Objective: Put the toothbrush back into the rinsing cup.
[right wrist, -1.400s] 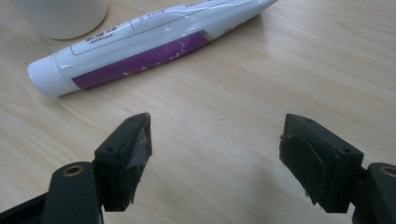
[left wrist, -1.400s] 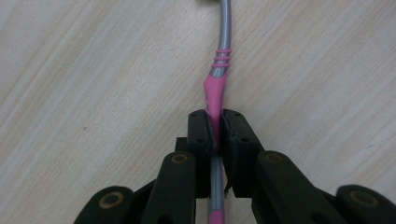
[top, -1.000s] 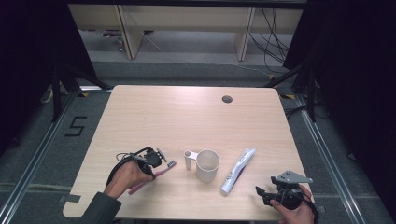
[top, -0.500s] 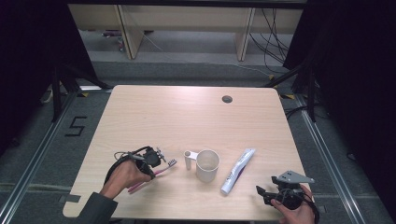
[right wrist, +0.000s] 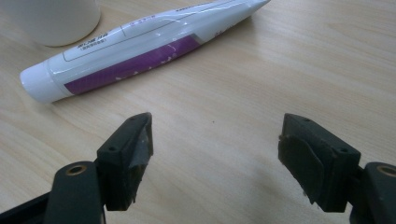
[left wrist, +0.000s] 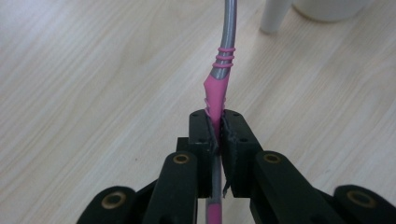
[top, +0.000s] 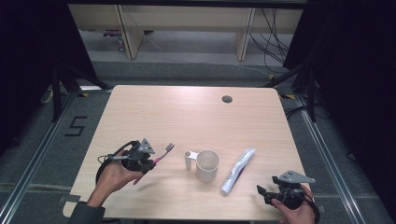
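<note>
My left gripper [top: 148, 164] [left wrist: 216, 122] is shut on a pink and grey toothbrush [top: 162, 154] [left wrist: 221, 73], held just above the table with its bristle end pointing toward the white mug [top: 207, 165] [left wrist: 327, 5]. The mug stands upright at mid-table, handle on its left. To the right of the mug a white and purple toothpaste tube [top: 237, 171] [right wrist: 140, 46] lies flat, cap toward the near edge. At the near right corner my right gripper [top: 261, 192] [right wrist: 215, 147] is open, its jaws wide apart, with nothing between them, a short way from the tube's cap.
The wooden table [top: 187, 116] has a small dark cable hole [top: 227, 99] at the far right. A floor marking "5" [top: 75, 126] lies left of the table. Shelving and cables stand beyond the far edge.
The left gripper has lifted the toothbrush slightly and carried it a little toward the mug. The right gripper has barely moved.
</note>
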`<state>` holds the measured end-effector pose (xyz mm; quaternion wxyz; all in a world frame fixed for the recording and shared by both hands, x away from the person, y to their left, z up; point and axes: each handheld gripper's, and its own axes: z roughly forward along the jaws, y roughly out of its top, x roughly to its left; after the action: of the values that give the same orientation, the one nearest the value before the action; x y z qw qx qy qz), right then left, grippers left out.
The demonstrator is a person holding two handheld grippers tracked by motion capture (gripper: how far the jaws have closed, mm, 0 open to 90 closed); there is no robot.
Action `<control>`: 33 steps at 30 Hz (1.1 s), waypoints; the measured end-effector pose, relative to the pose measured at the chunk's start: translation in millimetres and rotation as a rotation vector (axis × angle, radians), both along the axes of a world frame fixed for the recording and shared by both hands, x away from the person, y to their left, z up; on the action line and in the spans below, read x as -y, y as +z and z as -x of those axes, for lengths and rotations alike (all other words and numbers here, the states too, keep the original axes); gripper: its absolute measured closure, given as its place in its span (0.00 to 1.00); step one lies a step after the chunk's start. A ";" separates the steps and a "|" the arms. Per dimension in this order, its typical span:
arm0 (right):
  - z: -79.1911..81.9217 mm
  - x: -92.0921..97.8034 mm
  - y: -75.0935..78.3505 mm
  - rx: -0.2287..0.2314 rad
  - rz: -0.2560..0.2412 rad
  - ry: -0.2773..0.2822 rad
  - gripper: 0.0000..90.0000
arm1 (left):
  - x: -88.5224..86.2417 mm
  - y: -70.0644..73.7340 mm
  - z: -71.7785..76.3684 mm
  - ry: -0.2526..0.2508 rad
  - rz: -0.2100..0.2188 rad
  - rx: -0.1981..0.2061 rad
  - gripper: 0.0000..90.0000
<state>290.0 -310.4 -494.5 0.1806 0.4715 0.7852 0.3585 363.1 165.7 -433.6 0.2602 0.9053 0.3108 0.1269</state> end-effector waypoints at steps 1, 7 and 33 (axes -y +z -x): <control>0.0 0.1 0.1 -0.001 -0.002 -0.002 0.30 | -0.3 -0.7 1.5 0.003 0.022 0.016 0.92; 0.4 -0.7 0.1 -0.025 -0.019 -0.006 0.30 | -4.3 -2.4 7.3 0.056 0.169 0.128 0.92; -1.9 2.3 -1.4 -0.001 -0.011 0.003 0.30 | 3.1 2.9 5.9 0.198 0.496 0.330 0.92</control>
<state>291.9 -312.6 -495.9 0.1771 0.4713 0.7841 0.3630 357.2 162.7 -430.7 0.5065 0.7465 0.3726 0.2174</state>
